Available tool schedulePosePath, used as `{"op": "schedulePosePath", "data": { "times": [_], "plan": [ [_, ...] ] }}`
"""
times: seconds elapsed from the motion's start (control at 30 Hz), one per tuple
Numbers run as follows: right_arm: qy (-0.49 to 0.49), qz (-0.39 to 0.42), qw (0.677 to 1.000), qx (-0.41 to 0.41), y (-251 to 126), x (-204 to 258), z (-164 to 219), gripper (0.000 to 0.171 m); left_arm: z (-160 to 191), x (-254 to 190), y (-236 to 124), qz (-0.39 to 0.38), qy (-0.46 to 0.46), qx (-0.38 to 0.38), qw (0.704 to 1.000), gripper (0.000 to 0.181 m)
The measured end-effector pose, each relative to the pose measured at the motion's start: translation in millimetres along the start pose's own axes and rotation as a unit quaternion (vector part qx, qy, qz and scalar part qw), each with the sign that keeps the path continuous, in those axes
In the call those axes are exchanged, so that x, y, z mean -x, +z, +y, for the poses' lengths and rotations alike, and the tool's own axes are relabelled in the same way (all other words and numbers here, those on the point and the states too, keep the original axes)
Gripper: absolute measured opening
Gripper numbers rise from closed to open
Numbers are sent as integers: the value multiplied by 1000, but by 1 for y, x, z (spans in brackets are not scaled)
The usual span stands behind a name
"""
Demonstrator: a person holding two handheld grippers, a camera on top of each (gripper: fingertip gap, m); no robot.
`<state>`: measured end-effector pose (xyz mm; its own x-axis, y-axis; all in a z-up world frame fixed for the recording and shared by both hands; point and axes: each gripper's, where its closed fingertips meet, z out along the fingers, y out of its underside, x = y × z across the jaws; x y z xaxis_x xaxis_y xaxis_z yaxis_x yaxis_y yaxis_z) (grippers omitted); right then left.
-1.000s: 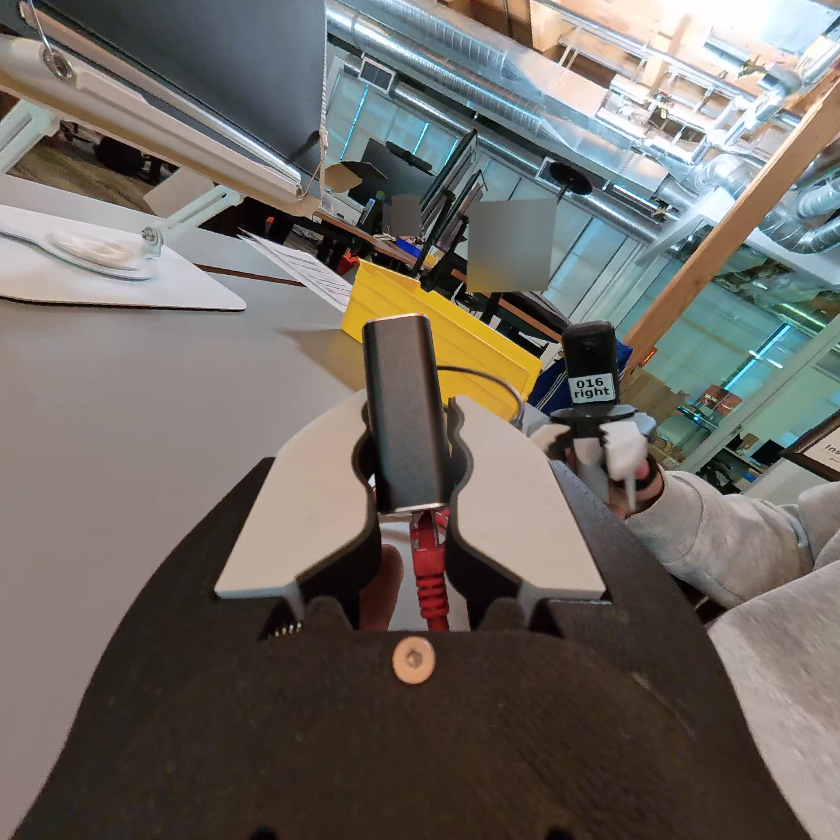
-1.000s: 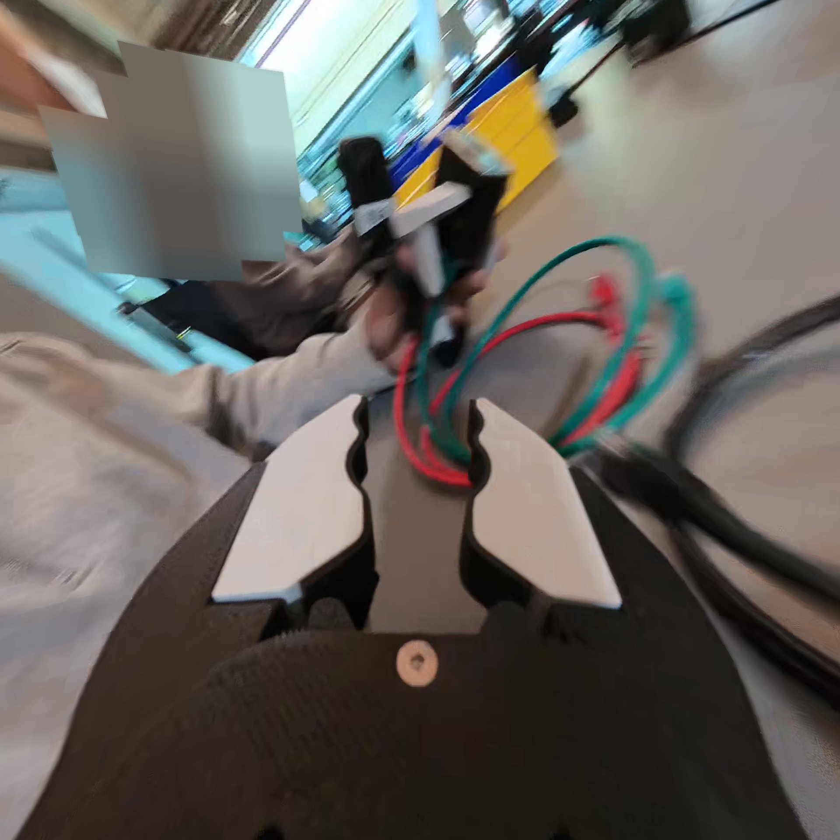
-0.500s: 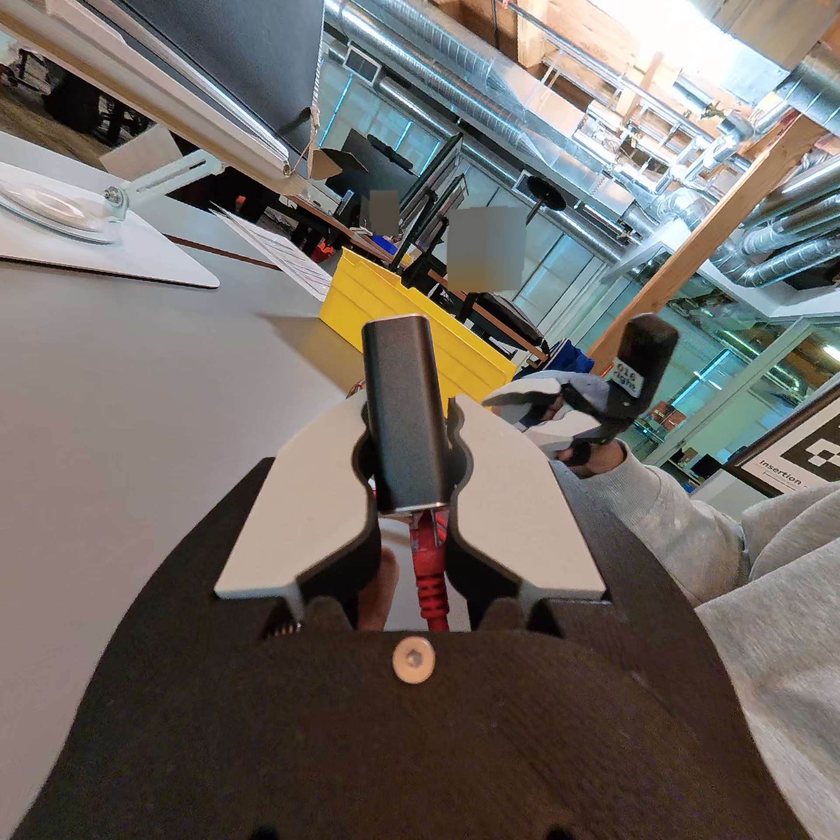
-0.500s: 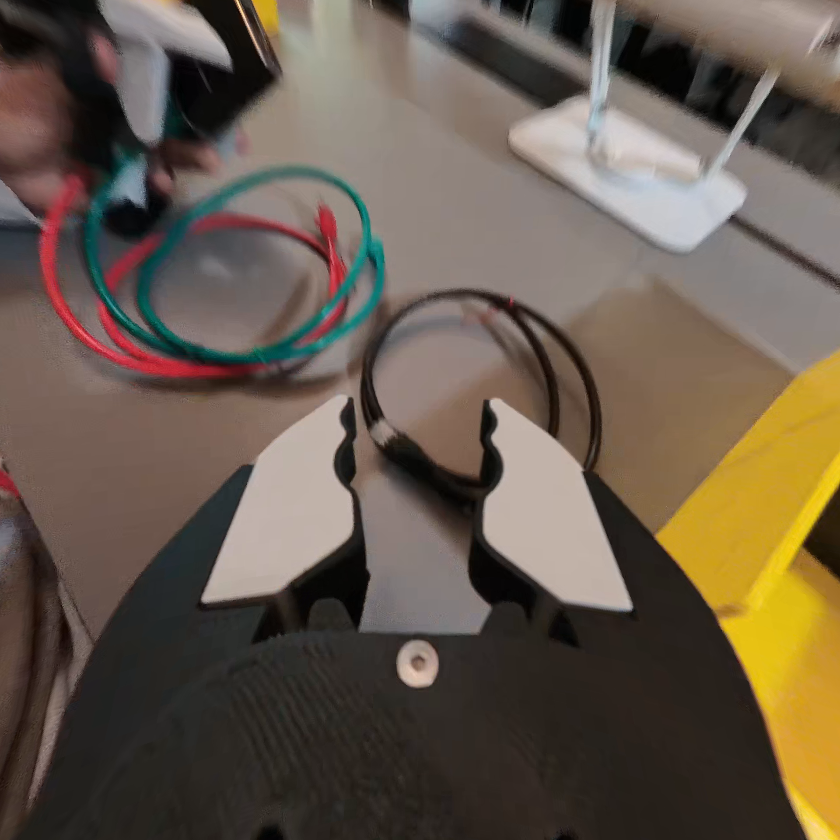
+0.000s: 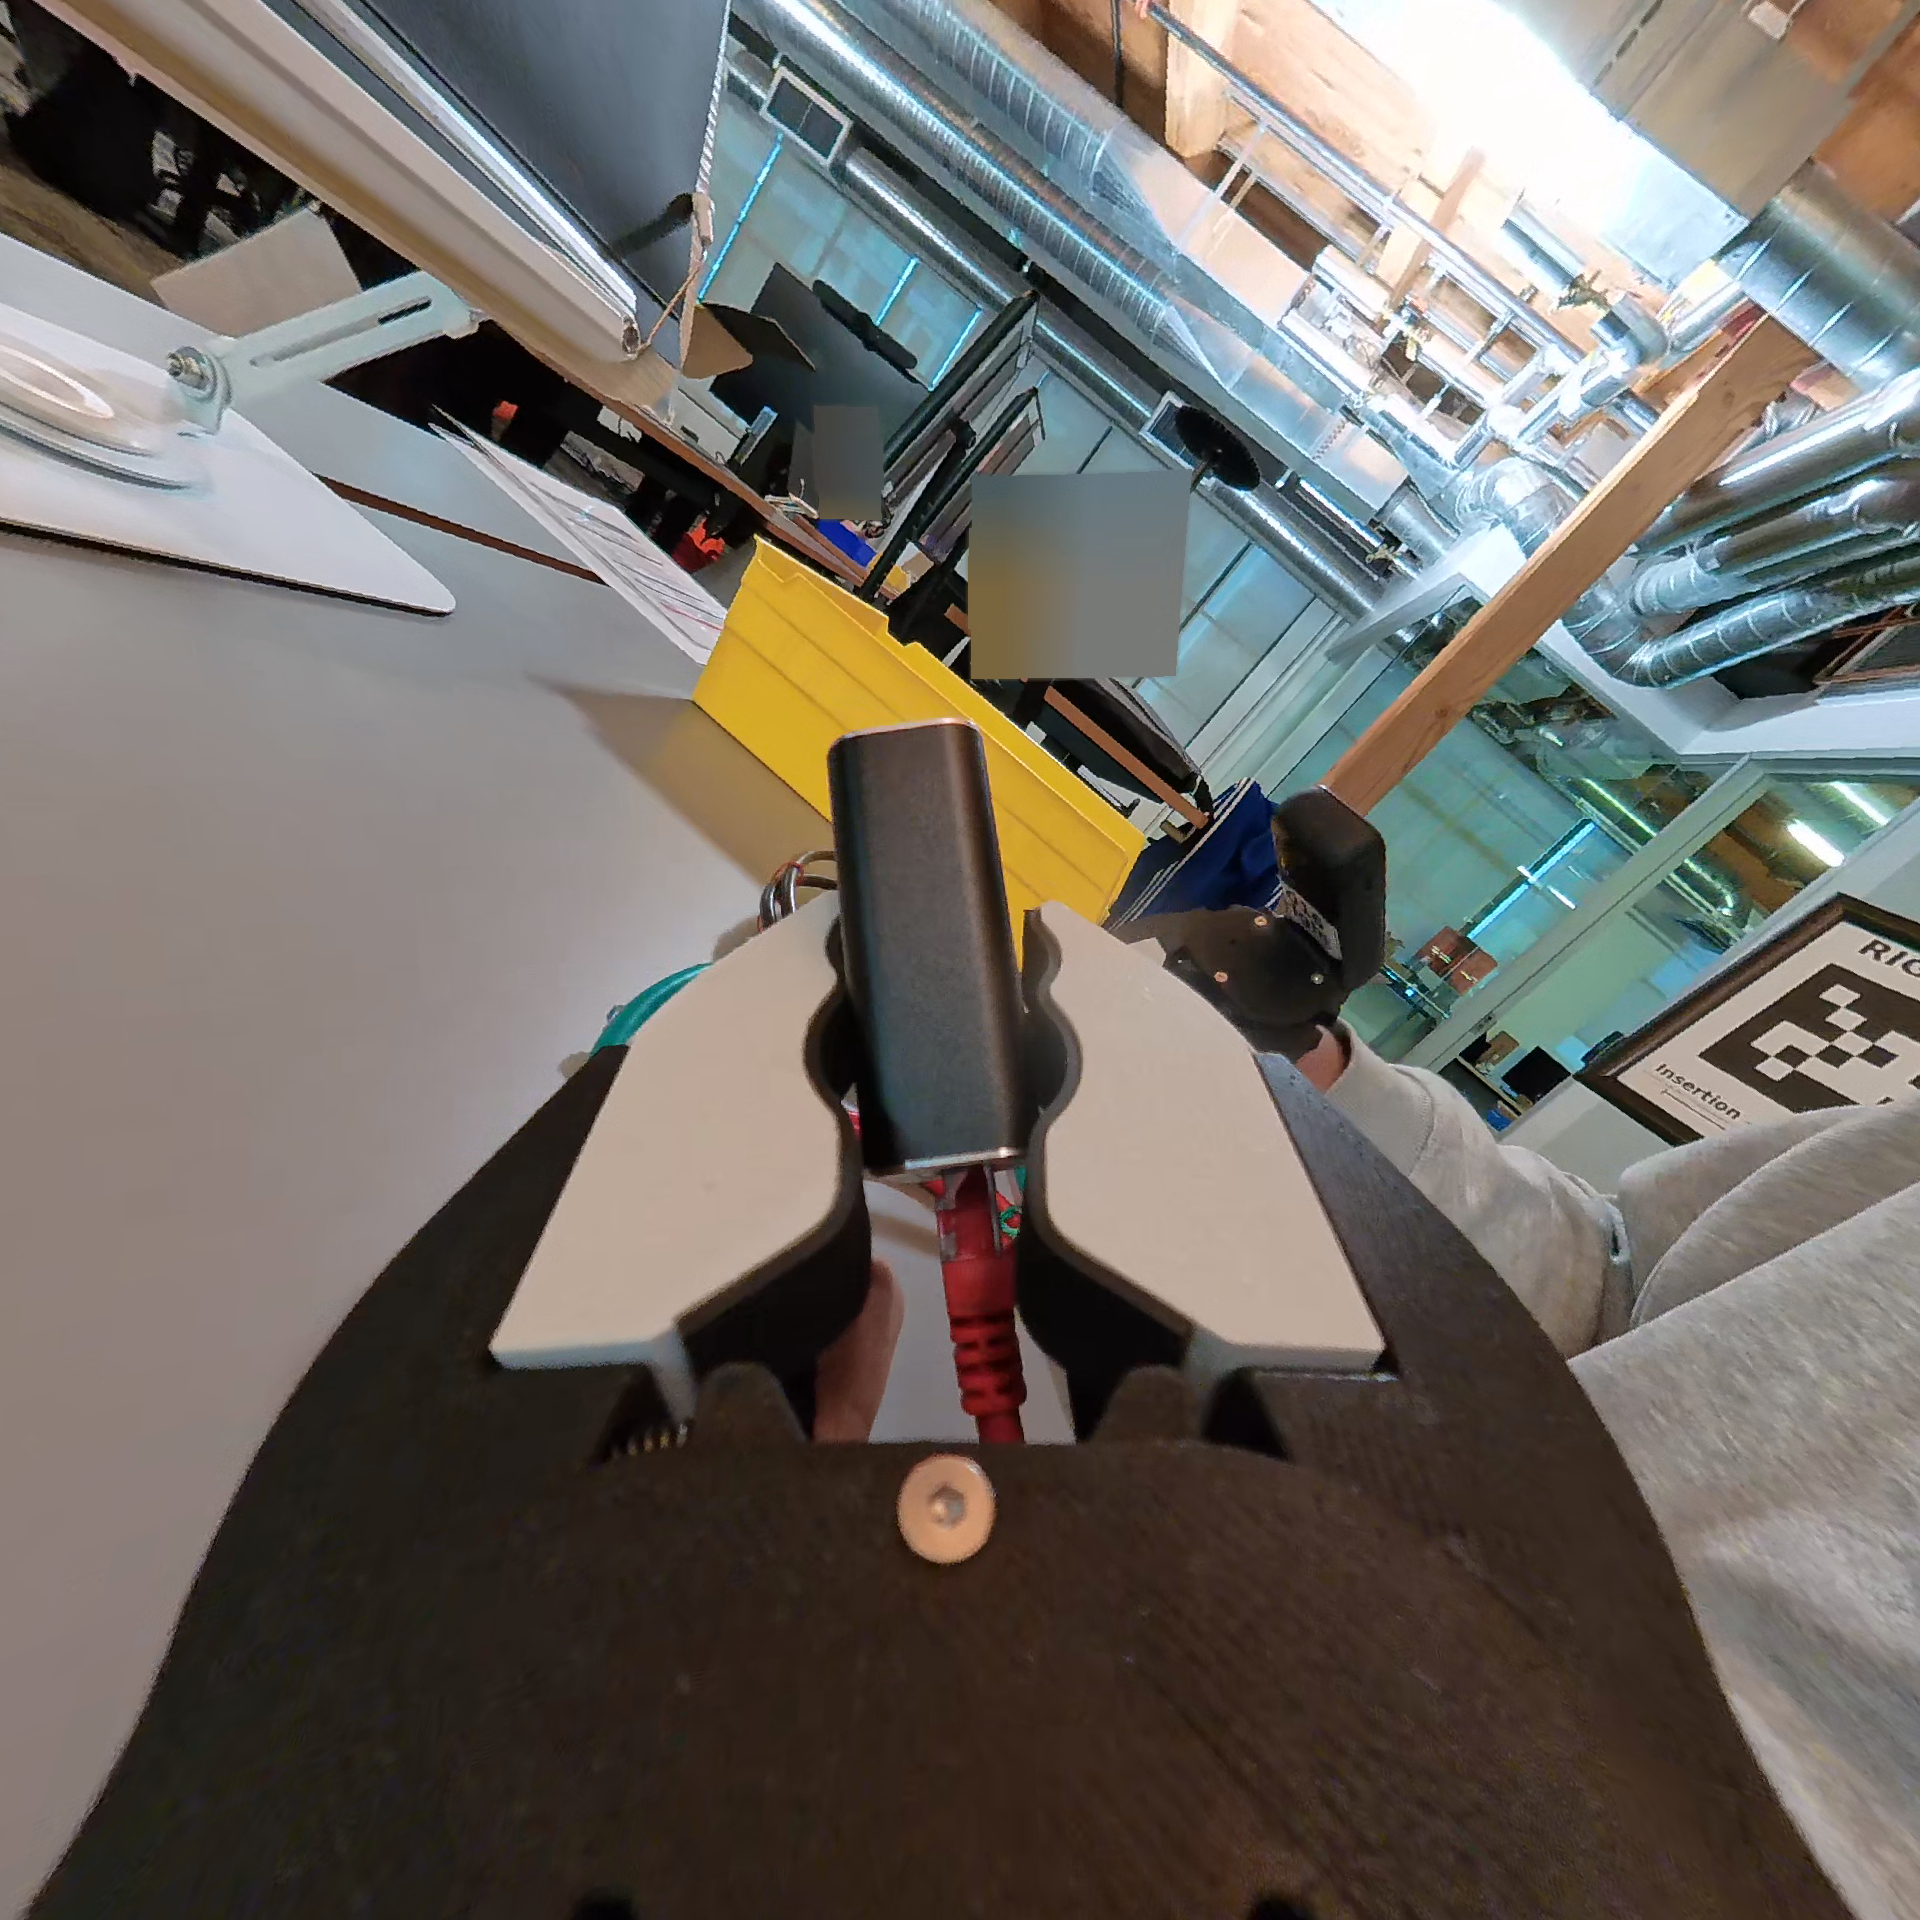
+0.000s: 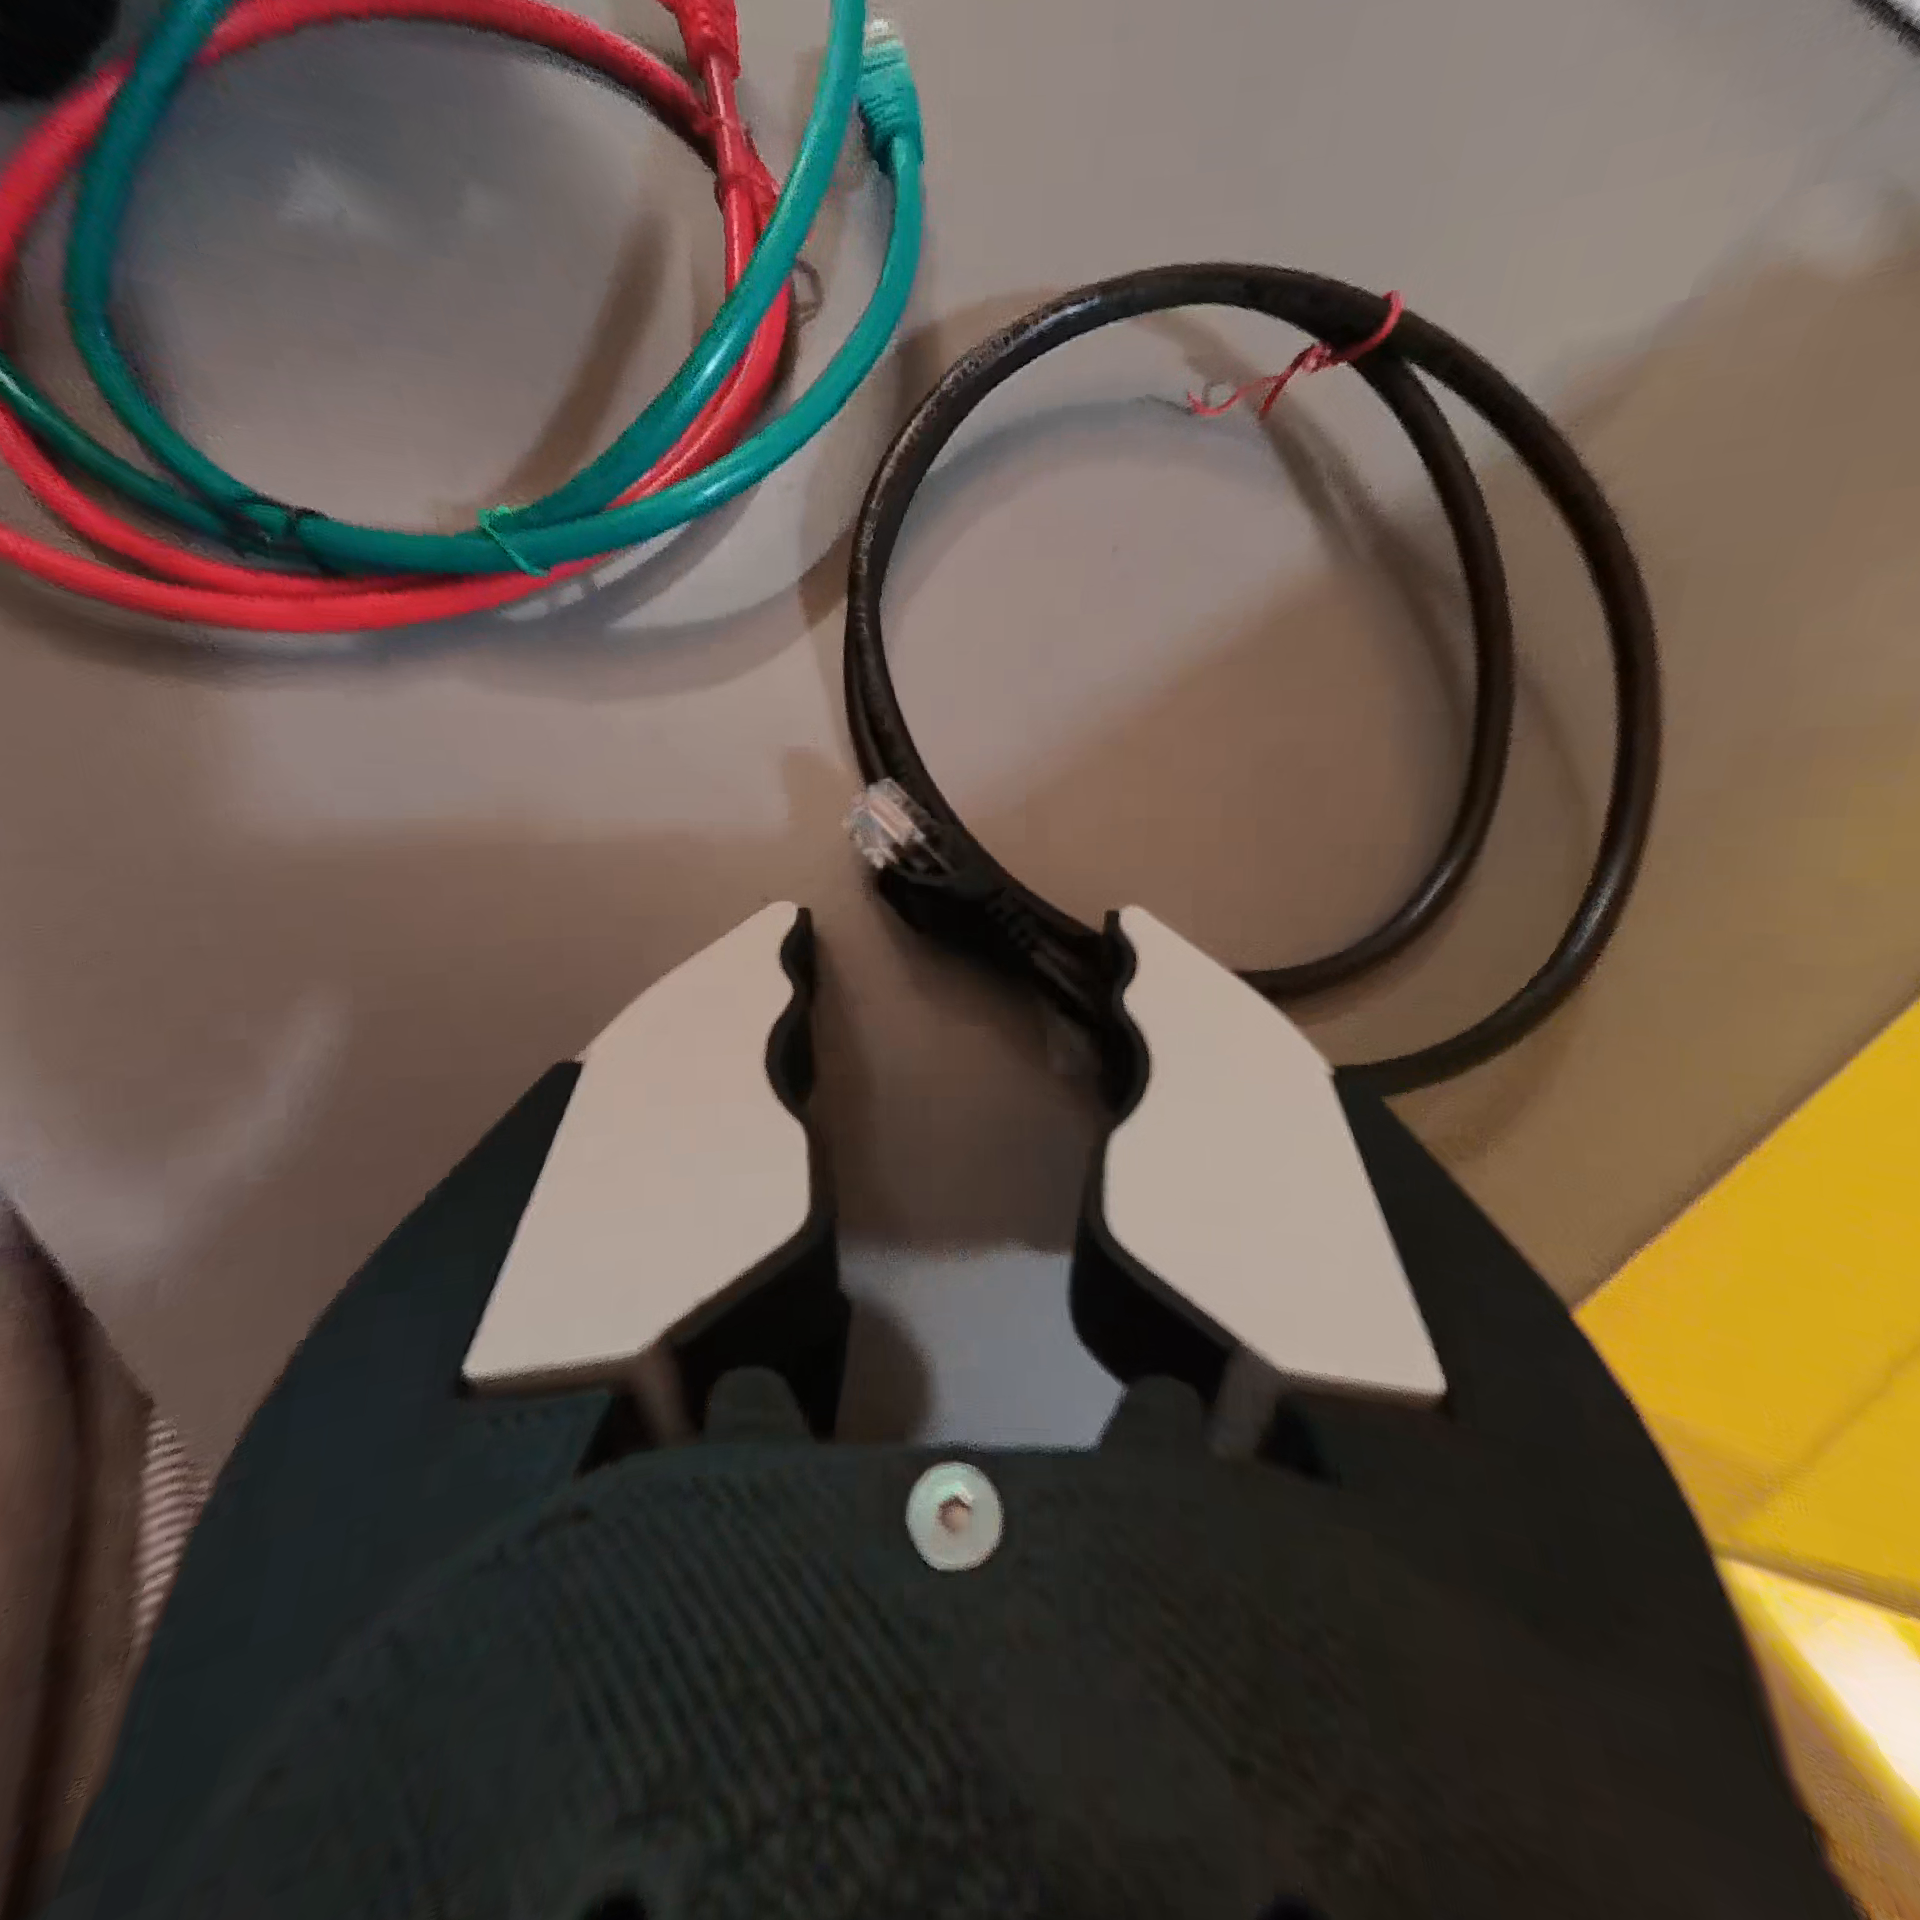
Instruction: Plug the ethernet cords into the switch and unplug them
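My left gripper (image 5: 930, 914) is shut on a dark metal switch (image 5: 920, 956), held upright above the table. A red ethernet cord (image 5: 977, 1340) is plugged into the switch's near end; a green cord shows just behind it. My right gripper (image 6: 956, 920) is open, pointing down at the table. A coiled black ethernet cord (image 6: 1538, 644) lies under it, its clear plug (image 6: 888, 826) just ahead of the fingertips and its boot against the right finger (image 6: 1226, 1143). Red (image 6: 260, 597) and green (image 6: 644, 509) cord loops lie at the upper left. The right gripper (image 5: 1262, 961) also shows in the left wrist view.
A yellow bin (image 5: 883, 717) stands at the table's far side; its corner (image 6: 1787, 1351) is close to the right gripper's right. A white lamp base (image 5: 208, 520) sits at the left. A grey sleeve (image 5: 1662, 1351) is at the right.
My right gripper has swung away from the left hand, tilted down over the table and come close over the black cord's plug. The left gripper keeps holding the switch, nearly still.
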<state>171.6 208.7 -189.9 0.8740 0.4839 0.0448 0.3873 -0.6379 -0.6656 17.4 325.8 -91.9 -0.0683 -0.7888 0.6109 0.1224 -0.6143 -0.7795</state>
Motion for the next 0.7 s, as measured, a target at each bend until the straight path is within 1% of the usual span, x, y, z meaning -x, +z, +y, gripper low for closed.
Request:
{"op": "schedulePosePath", "data": {
  "times": [0.07,0.13,0.2,0.23,0.27,0.4,0.5,0.57,0.6,0.7],
  "plan": [
    [12,2,999,34,-3,5,4,50,0,0,0,0,2,1,1000,27],
    [12,-5,997,71,-7,17,8,57,1,-1,1,-1,3,2,1000,27],
    [6,-38,994,103,-14,35,12,56,1,-1,0,0,2,2,1000,27],
    [0,-60,992,109,-16,45,12,52,1,-1,1,0,0,2,1000,27],
    [-11,-69,992,105,-19,51,9,46,1,-1,0,1,-1,1,1000,27],
    [-101,-22,993,60,-23,42,-8,46,1,0,0,1,-4,0,1000,27],
    [-147,-16,987,54,-17,38,-1,47,1,0,0,2,-6,0,1000,27],
    [-138,-22,988,59,-10,35,7,47,1,0,1,4,-11,1,1000,27],
    [-121,-30,991,42,-8,34,4,35,1,0,1,4,-13,1,1000,27],
    [-81,-44,995,44,-4,33,7,19,1,0,0,5,-15,-1,1000,27]
  ]
}}
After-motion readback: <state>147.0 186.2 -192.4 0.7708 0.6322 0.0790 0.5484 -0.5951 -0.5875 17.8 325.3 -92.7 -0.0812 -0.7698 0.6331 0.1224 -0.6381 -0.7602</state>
